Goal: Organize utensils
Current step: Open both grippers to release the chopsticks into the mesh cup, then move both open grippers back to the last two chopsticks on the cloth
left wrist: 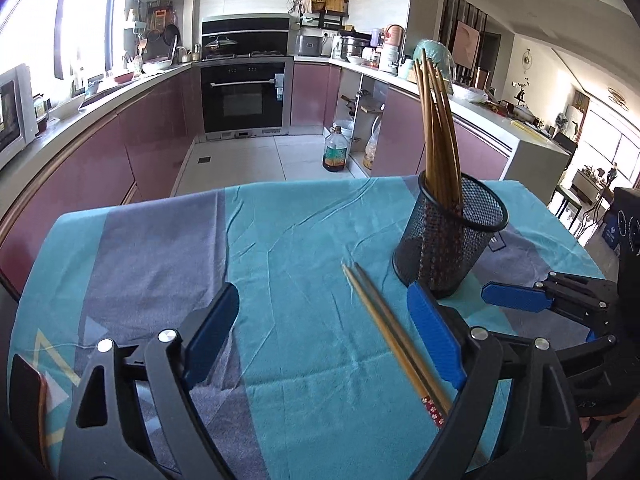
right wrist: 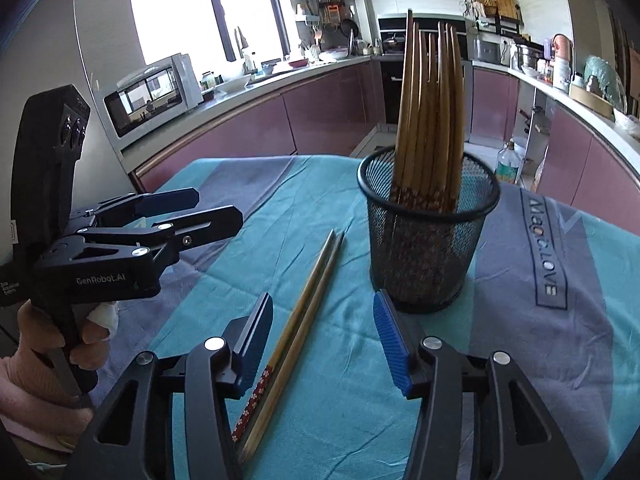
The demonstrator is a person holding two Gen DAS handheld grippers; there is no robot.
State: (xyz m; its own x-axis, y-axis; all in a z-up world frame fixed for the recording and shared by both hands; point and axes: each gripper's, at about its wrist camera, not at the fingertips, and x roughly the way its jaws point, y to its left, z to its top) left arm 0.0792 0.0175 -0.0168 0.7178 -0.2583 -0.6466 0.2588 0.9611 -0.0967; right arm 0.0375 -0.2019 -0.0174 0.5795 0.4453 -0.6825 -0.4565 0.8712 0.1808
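Two wooden chopsticks [left wrist: 392,340] with red patterned ends lie side by side on the teal and grey tablecloth [left wrist: 280,240]. Just behind them stands a black mesh holder [left wrist: 448,240] with several chopsticks upright in it. My left gripper [left wrist: 322,296] is open and hovers low over the cloth, with the loose pair near its right finger and nothing pressed. In the right wrist view my right gripper [right wrist: 322,304] is open over the same chopsticks [right wrist: 320,276], which run close to its left finger. The holder [right wrist: 424,256] is just ahead on the right. The left gripper [right wrist: 216,205] shows at the left, held by a hand [right wrist: 88,344].
The table's far edge [left wrist: 320,182] drops to a tiled floor where an oil bottle [left wrist: 335,152] stands. Purple cabinets and counters ring the room, with a microwave [right wrist: 152,92] on the left counter. A dark flat object [left wrist: 24,400] lies at the table's near left.
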